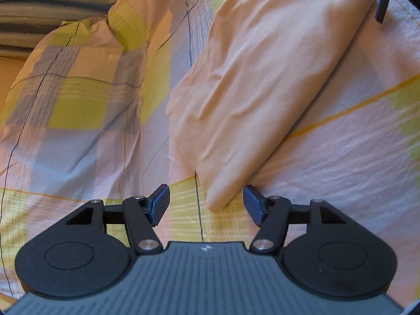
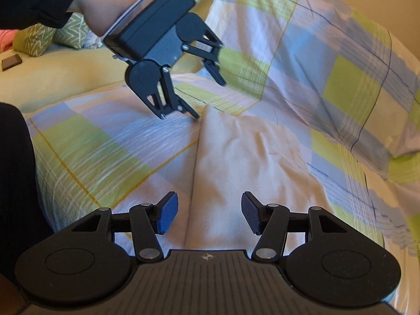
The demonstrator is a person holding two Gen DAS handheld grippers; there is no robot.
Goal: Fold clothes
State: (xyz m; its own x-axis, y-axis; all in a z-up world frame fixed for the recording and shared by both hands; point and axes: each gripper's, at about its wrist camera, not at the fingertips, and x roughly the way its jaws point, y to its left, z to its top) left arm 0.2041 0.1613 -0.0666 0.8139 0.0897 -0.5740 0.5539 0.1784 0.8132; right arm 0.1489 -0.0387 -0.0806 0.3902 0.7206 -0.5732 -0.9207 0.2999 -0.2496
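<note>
A cream cloth (image 1: 265,78), folded into a long narrow stack, lies on the checked bedsheet (image 1: 341,157). In the left wrist view its near corner rests just between the blue pads of my left gripper (image 1: 206,204), which stands open, holding nothing. At the cloth's far end a dark finger (image 1: 382,5) of the other gripper shows. In the right wrist view the cream cloth (image 2: 249,162) runs away from my open right gripper (image 2: 207,212), whose pads straddle its near end without touching it. A hand holds the left gripper (image 2: 210,98) open above the cloth's far corner.
A pillow (image 2: 341,65) in the same checked fabric lies beside the cloth, also the pillow (image 1: 78,84) at left. Green patterned cushions (image 2: 34,39) and a dark phone (image 2: 11,61) sit on a yellow surface beyond. Dark clothing of a person (image 2: 15,183) fills the left edge.
</note>
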